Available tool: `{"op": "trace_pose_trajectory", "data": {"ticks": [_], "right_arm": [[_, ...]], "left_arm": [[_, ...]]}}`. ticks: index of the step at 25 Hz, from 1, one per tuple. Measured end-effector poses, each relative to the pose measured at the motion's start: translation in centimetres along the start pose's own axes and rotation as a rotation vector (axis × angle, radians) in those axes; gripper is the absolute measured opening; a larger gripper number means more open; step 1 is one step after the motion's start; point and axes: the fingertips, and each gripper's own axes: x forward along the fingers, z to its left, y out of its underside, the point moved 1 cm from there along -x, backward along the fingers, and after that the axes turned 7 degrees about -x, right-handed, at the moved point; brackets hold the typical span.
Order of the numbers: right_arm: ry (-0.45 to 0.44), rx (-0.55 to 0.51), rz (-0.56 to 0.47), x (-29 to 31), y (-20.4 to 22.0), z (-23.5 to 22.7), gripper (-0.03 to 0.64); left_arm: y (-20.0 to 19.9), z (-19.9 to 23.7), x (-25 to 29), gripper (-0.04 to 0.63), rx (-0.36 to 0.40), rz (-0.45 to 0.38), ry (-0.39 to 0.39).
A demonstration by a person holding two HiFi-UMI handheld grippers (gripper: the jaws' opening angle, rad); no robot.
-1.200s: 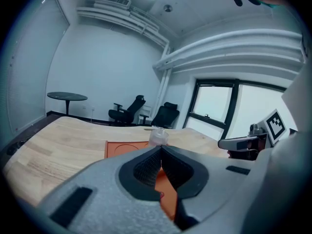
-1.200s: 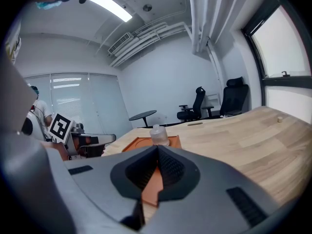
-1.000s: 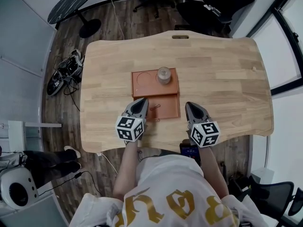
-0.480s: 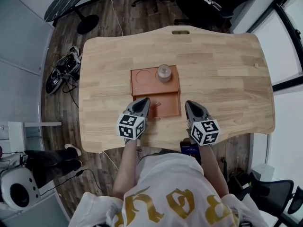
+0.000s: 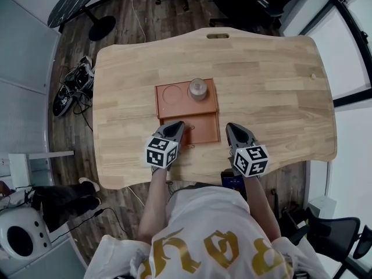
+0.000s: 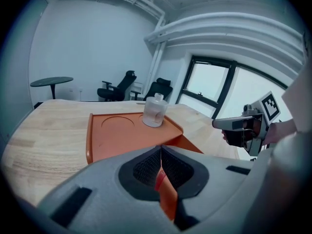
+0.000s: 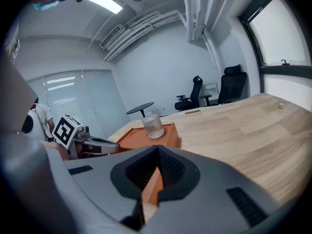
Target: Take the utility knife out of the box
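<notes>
Looking down in the head view: a wooden desk (image 5: pixel 279 97) with an orange box (image 5: pixel 174 104) near its middle, split into a far section and a near compartment (image 5: pixel 204 129). Upright on the far section, a glass jar (image 5: pixel 198 89) beside a round recess (image 5: pixel 172 93), well clear of any reach into the near part. Over the near-left corner of the box, the left tongs (image 5: pixel 175 128). Just beside its right wall, over bare wood, the right tongs (image 5: pixel 232 129). 2 tools flanking the compartment, probably 1 to steady the box and 1 to fetch. No utility knife made out for certain. Judged to lie in the near compartment, with only a small thin mark visible there.

Turning to the left gripper view: tongs clenched, pads meeting at the tips, an orange sliver of the box in the slit beneath. Pinched wall or merely box seen through the gap: cannot tell. Low placing at the corner suits bracing the box against sliding. Jar upright ahead, right tongs off to the right.

Moving to the right gripper view: tongs clenched here too, tips together, nothing held. Orange wall, then bare wood, glimpsed through the slit. Needs opening before any grasp. Parked outside the box, so the knife is not yet out.
</notes>
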Motion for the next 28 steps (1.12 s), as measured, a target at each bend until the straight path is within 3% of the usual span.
{"op": "trace_pose_trajectory", "data": {"ticks": [6,28], "right_arm": [[-0.002,0.011,0.015,0.5,0.2,-0.4,0.011],[-0.009,0.056,0.073,2.1,1.7,-2.1,0.011]], "left_arm": [[1.2,-0.1,1.1,0.011,0.002,0.088,0.040],[4.9,-0.2,4.9,0.014,0.131,0.372,0.083]]}}
